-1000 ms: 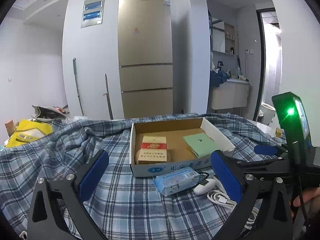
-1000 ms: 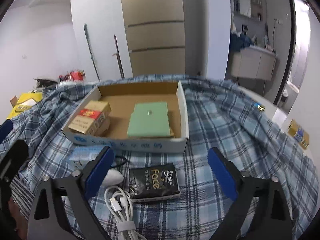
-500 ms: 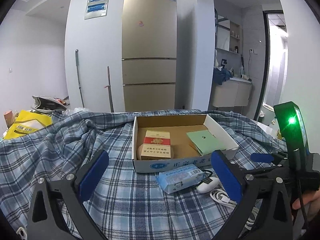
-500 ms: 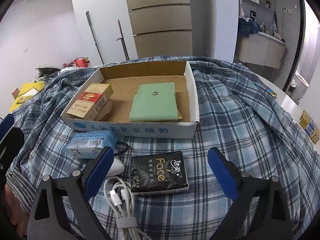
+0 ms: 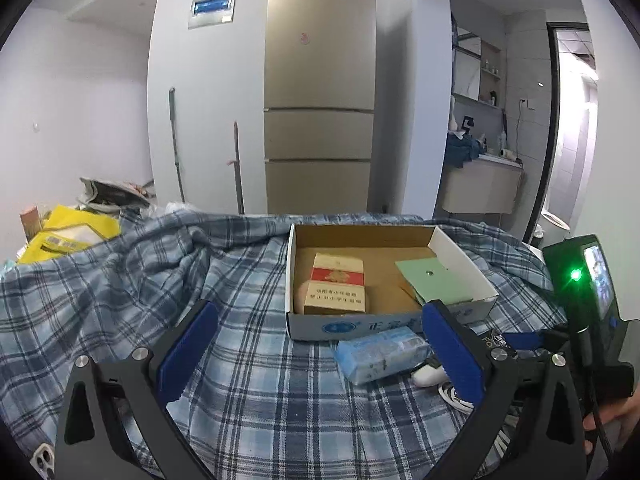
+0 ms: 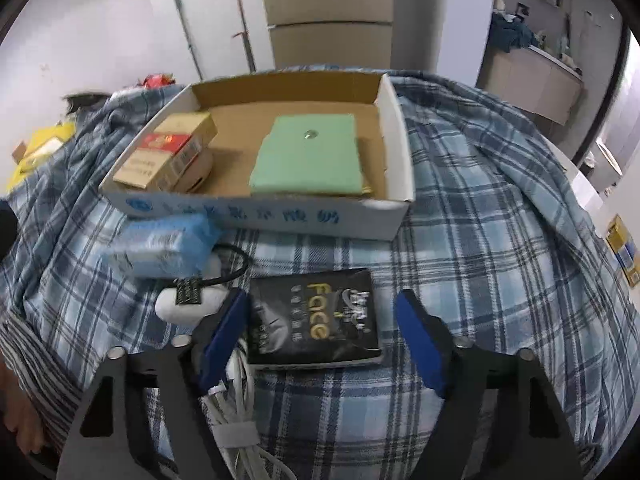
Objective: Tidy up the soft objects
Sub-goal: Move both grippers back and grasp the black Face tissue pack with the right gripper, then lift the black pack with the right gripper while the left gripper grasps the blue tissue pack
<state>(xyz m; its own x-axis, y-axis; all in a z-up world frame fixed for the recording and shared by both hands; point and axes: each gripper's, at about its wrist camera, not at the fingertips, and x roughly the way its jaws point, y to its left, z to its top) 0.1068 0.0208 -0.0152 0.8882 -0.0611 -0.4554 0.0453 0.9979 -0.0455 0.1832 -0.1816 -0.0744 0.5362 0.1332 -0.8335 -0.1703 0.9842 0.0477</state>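
A black "Face" tissue pack (image 6: 316,320) lies on the plaid cloth in front of the cardboard box (image 6: 256,210). My right gripper (image 6: 320,340) is open, its blue pads on either side of the pack, low over it. A light blue tissue pack (image 6: 160,246) lies left of it, also in the left wrist view (image 5: 382,354). The box (image 5: 360,326) holds a cigarette pack (image 5: 338,284) and a green cloth pouch (image 6: 308,156). My left gripper (image 5: 320,354) is open and empty above the cloth, left of the blue pack.
A white charger (image 6: 188,304) with a black loop and a bundled white cable (image 6: 236,412) lie under the right gripper's left finger. The plaid cloth (image 5: 120,300) is rumpled at the left. Yellow bags (image 5: 68,236) lie beyond it. A fridge (image 5: 320,92) stands behind.
My right gripper has moved forward and down, so its pads now flank the black tissue pack. The left gripper has risen slightly and stays open.
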